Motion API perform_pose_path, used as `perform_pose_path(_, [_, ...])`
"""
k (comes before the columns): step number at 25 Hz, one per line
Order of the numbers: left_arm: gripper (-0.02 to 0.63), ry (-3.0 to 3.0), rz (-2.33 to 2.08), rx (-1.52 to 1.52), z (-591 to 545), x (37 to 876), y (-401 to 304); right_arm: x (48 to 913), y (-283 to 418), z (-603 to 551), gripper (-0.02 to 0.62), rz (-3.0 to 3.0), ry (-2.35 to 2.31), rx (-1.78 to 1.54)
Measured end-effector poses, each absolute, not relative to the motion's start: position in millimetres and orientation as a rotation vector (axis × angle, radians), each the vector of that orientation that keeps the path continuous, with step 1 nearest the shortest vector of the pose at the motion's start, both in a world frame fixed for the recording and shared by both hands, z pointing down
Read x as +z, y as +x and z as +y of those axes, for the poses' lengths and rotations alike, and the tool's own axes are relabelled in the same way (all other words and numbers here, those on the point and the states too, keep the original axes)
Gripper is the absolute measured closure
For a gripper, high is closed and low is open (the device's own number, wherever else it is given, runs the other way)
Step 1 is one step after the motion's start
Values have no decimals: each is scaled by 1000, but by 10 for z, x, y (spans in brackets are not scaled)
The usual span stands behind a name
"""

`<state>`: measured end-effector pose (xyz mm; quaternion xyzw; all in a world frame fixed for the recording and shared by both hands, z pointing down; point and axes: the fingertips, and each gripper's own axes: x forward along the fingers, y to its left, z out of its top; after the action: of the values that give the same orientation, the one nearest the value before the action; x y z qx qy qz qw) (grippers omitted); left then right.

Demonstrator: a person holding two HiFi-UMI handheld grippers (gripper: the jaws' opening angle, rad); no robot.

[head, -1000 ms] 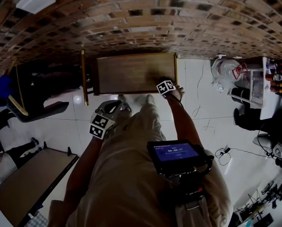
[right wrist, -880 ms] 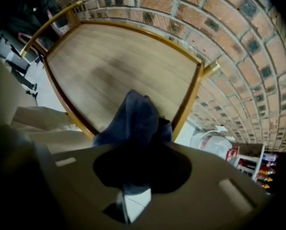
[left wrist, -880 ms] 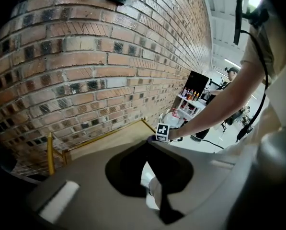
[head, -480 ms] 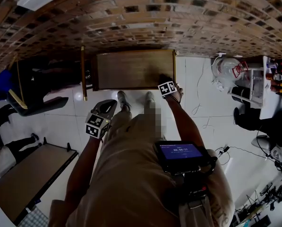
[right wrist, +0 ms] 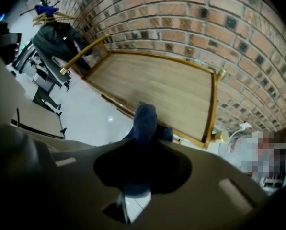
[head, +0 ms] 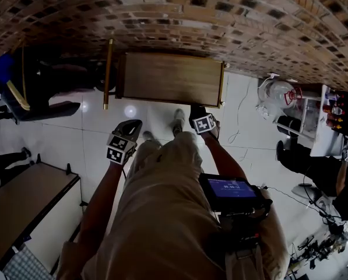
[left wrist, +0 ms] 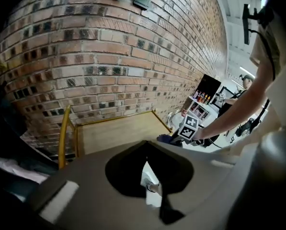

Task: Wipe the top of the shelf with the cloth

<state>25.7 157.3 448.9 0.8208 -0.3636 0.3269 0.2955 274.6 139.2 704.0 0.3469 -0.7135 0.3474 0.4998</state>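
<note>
Standing at the brick wall (head: pixel 232 22), you have the shelf (head: pixel 162 80) in the upper middle of the head view, its wooden top framed by a gold rail. Your right tongs (head: pixel 199 115) sit just below the shelf's lower right corner in that view, over the white floor (head: pixel 104 115) rather than over the wood. They are clamped on the cloth (right wrist: pixel 145 120), a dark blue fold that sticks up out of the closed tips in the middle of the right gripper view and overlaps the near rail of the shelf there. You cannot tell from any view whether the cloth touches the rail or hangs just off it.

Your left tongs (head: pixel 131 127) are left of centre in the head view, apart from the shelf and over the floor, beside your beige trouser leg. Their tips are pressed together with nothing between them; beyond them the left gripper view shows the shelf top and the wall. In that same view the marker cube of your right tongs shows right of centre, at the shelf's near right corner, with the blue cloth poking out to its left.

A small screen (head: pixel 231 187) sits at your waist in the lower right of the head view. A brown worktop (head: pixel 22 206) fills the lower left corner.
</note>
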Motion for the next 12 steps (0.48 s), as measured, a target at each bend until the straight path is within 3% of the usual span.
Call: perform_pose_path(12, [604, 2116, -1073, 784, 2320, 5137, -732, 7046, 1018, 1740, 520, -1788, 540, 605])
